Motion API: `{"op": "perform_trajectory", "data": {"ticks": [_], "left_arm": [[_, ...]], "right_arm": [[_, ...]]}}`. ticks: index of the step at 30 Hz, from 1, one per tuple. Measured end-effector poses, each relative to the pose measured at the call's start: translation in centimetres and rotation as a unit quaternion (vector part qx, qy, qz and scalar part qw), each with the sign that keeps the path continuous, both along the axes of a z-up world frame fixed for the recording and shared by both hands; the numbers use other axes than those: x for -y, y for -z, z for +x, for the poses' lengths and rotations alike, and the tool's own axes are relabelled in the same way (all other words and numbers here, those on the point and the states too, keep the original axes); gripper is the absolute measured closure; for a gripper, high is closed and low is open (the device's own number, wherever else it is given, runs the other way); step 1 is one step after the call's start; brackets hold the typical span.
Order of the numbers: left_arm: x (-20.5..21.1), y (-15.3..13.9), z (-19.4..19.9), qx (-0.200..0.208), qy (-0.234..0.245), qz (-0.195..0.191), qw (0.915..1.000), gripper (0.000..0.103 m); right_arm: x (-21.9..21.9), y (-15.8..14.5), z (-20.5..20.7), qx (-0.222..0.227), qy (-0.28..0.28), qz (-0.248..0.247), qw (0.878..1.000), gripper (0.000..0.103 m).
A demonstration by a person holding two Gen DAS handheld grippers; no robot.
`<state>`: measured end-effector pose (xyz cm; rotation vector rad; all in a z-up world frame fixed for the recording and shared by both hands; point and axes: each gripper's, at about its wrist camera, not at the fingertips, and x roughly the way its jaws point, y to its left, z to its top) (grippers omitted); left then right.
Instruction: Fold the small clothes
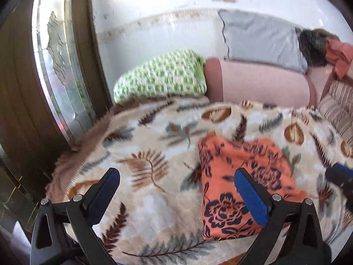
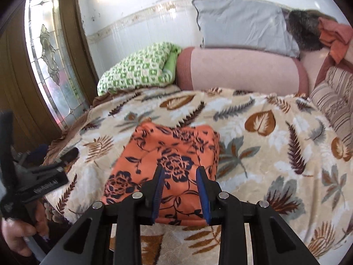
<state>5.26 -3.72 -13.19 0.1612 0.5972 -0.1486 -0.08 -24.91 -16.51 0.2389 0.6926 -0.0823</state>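
An orange garment with dark flowers (image 1: 242, 190) (image 2: 167, 154) lies folded into a neat rectangle on the leaf-patterned blanket (image 1: 150, 145) (image 2: 260, 154). My left gripper (image 1: 176, 173) hovers above the blanket at the garment's left side, its jaws wide open and empty; its right fingertip (image 1: 241, 174) overlaps the cloth in the picture. My right gripper (image 2: 179, 170) hangs over the garment's near edge with a narrow gap between its blue pads, and the flat cloth shows through that gap, not pinched. In the right wrist view, a hand (image 2: 19, 234) holds the left gripper (image 2: 46, 176) at the far left.
At the head of the bed lie a green checked pillow (image 2: 136, 68), a pink bolster (image 2: 240, 70) and a grey pillow (image 2: 242, 24). A striped cushion (image 2: 333, 97) sits on the right. A wooden door with a glass pane (image 2: 48, 61) stands to the left.
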Motion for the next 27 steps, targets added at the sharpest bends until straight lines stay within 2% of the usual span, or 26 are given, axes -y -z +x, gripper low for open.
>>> {"op": "perform_trajectory", "data": {"ticks": [5, 12, 21, 27], "left_arm": [[-0.4, -4.1, -1.8, 0.032, -0.006, -0.006, 0.9994, 0.000], [-0.9, -7.6, -3.4, 0.054, -0.009, -0.024, 0.9982, 0.000], [-0.6, -9.0, -4.1, 0.056, -0.007, -0.027, 0.9980, 0.000], [-0.7, -9.6, -4.6, 0.059, 0.001, -0.030, 0.9978, 0.000]], "right_arm": [[-0.9, -2.1, -1.2, 0.017, 0.000, -0.002, 1.000, 0.070], [-1.2, -3.6, -2.3, 0.035, 0.004, -0.006, 0.999, 0.070], [-1.1, -3.5, -2.4, 0.039, 0.000, 0.006, 0.999, 0.070], [-2.3, -2.9, -2.3, 0.041, -0.015, -0.003, 0.999, 0.070]]}}
